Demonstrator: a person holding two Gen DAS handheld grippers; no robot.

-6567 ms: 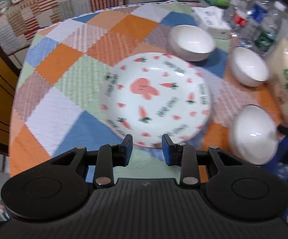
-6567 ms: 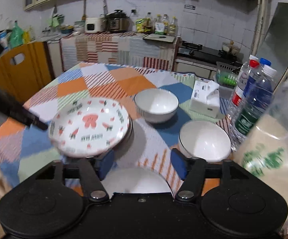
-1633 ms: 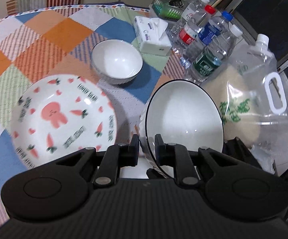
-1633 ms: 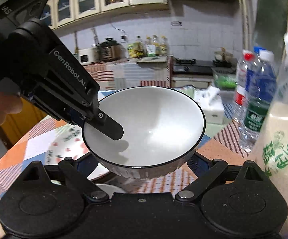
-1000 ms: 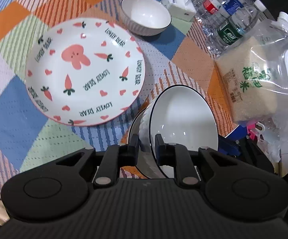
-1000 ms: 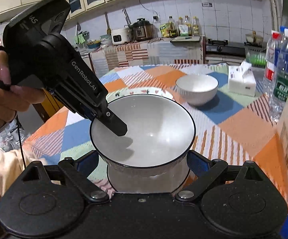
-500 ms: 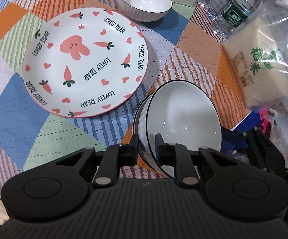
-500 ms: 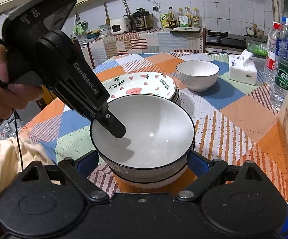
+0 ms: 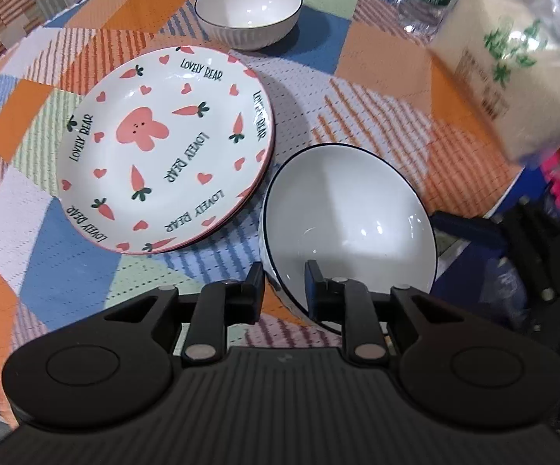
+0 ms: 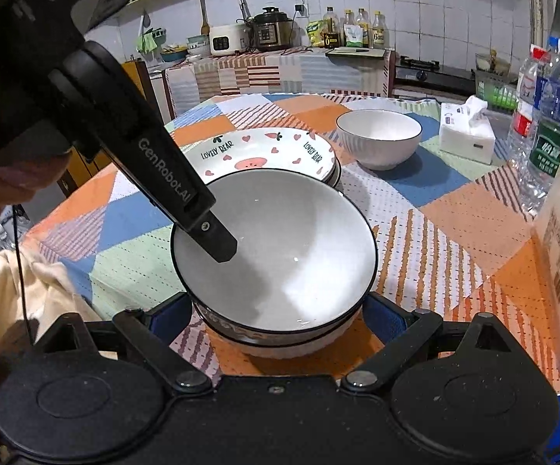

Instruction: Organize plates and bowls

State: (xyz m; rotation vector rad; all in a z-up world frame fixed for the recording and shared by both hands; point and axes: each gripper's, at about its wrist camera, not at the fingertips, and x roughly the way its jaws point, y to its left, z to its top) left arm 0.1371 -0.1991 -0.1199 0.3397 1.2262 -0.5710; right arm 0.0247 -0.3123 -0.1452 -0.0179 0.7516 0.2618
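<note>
On the left of the table, the bunny plate (image 9: pixel 163 147) sits on top of another plate; only the dark edge of that one peeks out. So the plates look done.

Further back, in the middle, one white bowl (image 9: pixel 247 11) stands alone on the checked cloth (image 9: pixel 66 263). It is well apart from the other bowls, so it is the piece left to move.

Just to the right of the plates, and almost touching them, is the top bowl (image 9: pixel 349 213). It sits inside a bottom bowl (image 10: pixel 280 345), and both are upright on the cloth. That makes two bowls stacked out of three.

The left gripper (image 9: pixel 283 283) points down at the near edge of the top bowl. One finger is outside the bowl and one is inside, with the rim between them. The jaws have just been opening. It looks like the pads have let go of the rim, but the gap is small and it is hard to be sure.

The right gripper (image 10: pixel 278 312) is low behind the stack. Its fingers are spread wide, one on each side of the bowls, and they do not seem to squeeze anything.

I think most of the job is done. What is left is to pull the left gripper away and put the lone bowl on the stack.
</note>
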